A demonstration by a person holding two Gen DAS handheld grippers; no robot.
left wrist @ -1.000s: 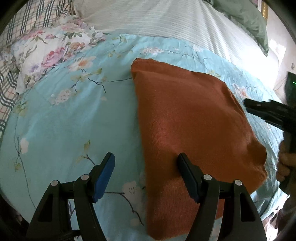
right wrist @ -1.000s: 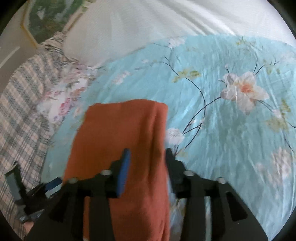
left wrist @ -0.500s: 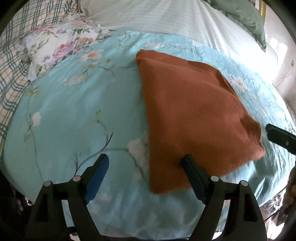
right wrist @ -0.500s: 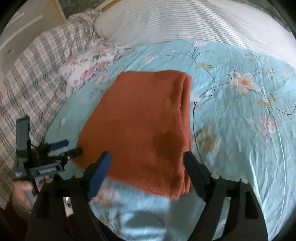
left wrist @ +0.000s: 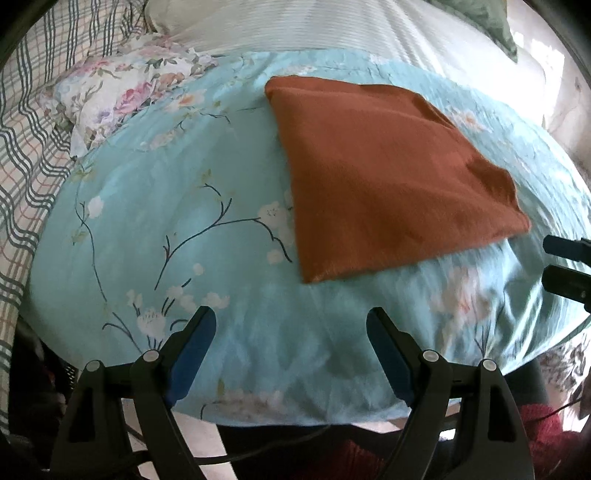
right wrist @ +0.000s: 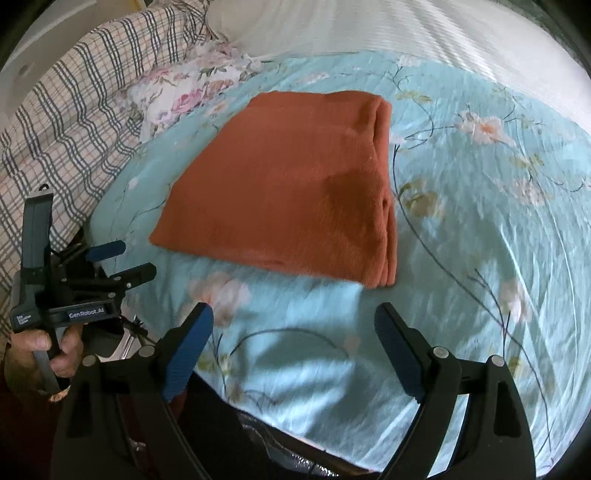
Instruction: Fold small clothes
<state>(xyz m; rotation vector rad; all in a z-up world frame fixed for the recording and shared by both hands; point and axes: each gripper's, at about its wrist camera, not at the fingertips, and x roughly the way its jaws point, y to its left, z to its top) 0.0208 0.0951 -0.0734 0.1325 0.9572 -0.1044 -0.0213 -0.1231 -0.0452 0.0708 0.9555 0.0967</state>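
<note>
The left claw (left wrist: 291,328) points down at the near edge of the bed, and its jaws have just been opening; they stand wide apart with only the blue flowered sheet (left wrist: 155,206) between them. The right claw (right wrist: 293,325) tilts down the same way, and its jaws have just been opening too, wide apart with nothing in them. A hand (right wrist: 40,349) grips the handle of the left claw (you see it at the left in the right wrist view), low by the bed's edge.

A flowered pillow (left wrist: 110,96) lies at the far left of the sheet, next to a checked blanket (right wrist: 66,122). A striped white pillow (left wrist: 295,26) lies behind the sheet. Nothing sits between the claws and the cloth.

The orange cloth (right wrist: 288,184) lies flat on the blue sheet, folded into a neat block with straight edges. Its right side shows stacked layers. It is a little way past both claws, and neither one touches it
</note>
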